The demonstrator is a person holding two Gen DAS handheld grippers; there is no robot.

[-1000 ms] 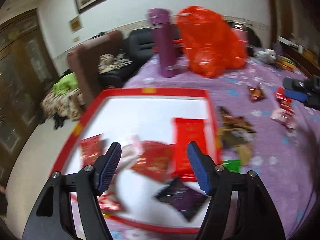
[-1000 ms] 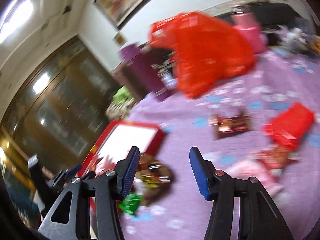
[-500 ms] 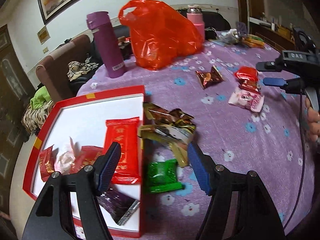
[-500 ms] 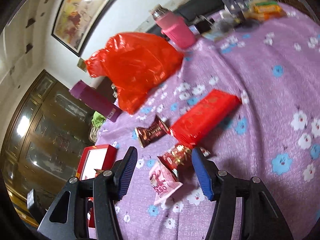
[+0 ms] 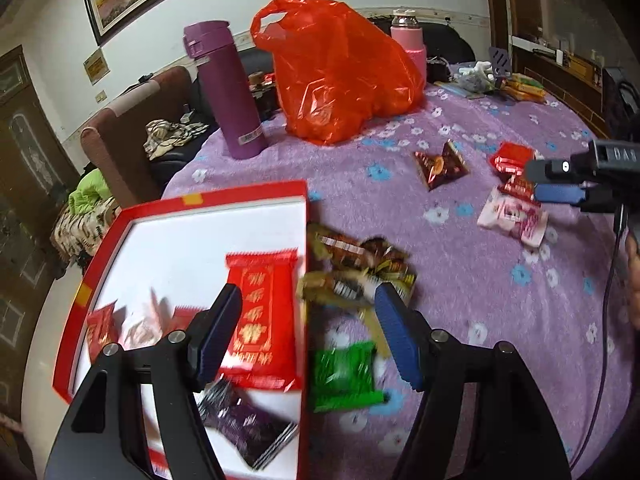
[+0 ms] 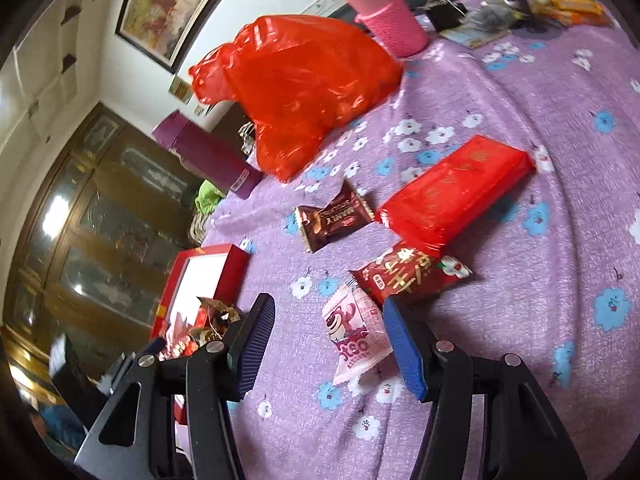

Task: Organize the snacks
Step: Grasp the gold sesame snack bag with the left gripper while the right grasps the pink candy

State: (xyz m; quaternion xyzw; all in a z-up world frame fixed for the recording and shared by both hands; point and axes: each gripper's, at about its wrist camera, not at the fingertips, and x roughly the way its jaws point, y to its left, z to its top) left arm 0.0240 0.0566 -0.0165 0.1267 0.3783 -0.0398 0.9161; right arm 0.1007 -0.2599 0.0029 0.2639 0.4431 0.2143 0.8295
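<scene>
A red tray (image 5: 192,199) with a white floor holds a long red packet (image 5: 262,312), a dark purple packet (image 5: 248,426) and small red packets (image 5: 100,332). My left gripper (image 5: 307,304) hangs open over the tray's right rim, with nothing between its fingers. Just right of the rim lie a pile of brown and gold packets (image 5: 360,264) and a green packet (image 5: 344,376). My right gripper (image 6: 327,312) is open low over a pink packet (image 6: 356,336), which lies between its fingers untouched. Beyond it are a red striped packet (image 6: 404,276), a long red pack (image 6: 456,188) and a brown packet (image 6: 332,216).
An orange plastic bag (image 5: 340,72), a purple flask (image 5: 228,92) and a pink flask (image 5: 408,36) stand at the back of the purple flowered cloth (image 5: 500,300). Small items (image 5: 504,84) lie at the far right. A sofa (image 5: 132,128) stands beyond the table's left edge.
The left view has slid right, from over the tray's middle to its right rim. The right gripper has swung right and come down over the pink packet, its jaws a little wider.
</scene>
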